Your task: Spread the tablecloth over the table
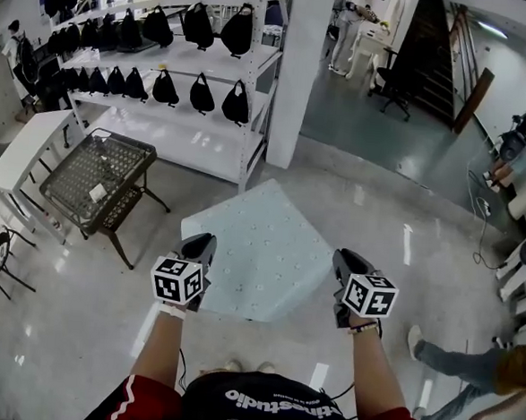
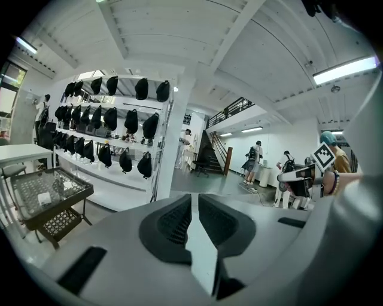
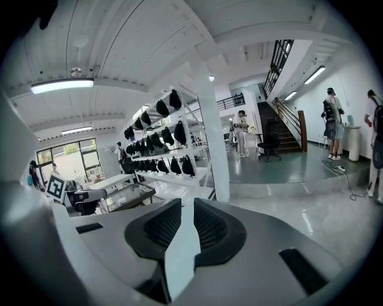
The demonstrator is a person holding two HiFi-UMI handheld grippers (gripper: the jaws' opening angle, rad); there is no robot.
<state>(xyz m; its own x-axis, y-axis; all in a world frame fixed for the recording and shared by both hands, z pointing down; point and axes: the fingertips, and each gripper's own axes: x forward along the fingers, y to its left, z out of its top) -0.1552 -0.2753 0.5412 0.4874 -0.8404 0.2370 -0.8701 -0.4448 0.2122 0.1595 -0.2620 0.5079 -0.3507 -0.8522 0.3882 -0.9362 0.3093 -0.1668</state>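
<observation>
**Item 1: tablecloth (image 1: 265,250).** Pale blue, dotted. In the head view it fans out from our two grippers toward 12 o'clock, one corner farthest from us. Its near edge runs 9 to 3 o'clock between the two grips. It appears to be held flat in front of our body. We cannot tell whether a table stands under it.

**Item 2: left gripper (image 1: 200,243).** It is at the 9 o'clock end of the near edge. In the left gripper view its jaws are drawn together on a thin pale fold of cloth (image 2: 202,257), with no gap beside it.

**Item 3: right gripper (image 1: 345,258).** It is at the 3 o'clock end of the near edge. In the right gripper view its jaws are likewise pinched on a fold of cloth (image 3: 181,257).

**Item 4: governing relation.** The cloth lies wholly ahead of both grippers, at 12 o'clock. The grips are level with each other and neither hand is nearer to it. We judge that the coming move turns on keeping the near edge taut from 9 to 3 o'clock while the far corner is carried forward and lowered.

**Item 5: surroundings.** A black mesh table (image 1: 99,180) stands at 10 o'clock, well apart from the cloth. A white shelf rack (image 1: 179,64) of black bags stands at 11 o'clock, with a white pillar (image 1: 299,72) at 12 o'clock.
</observation>
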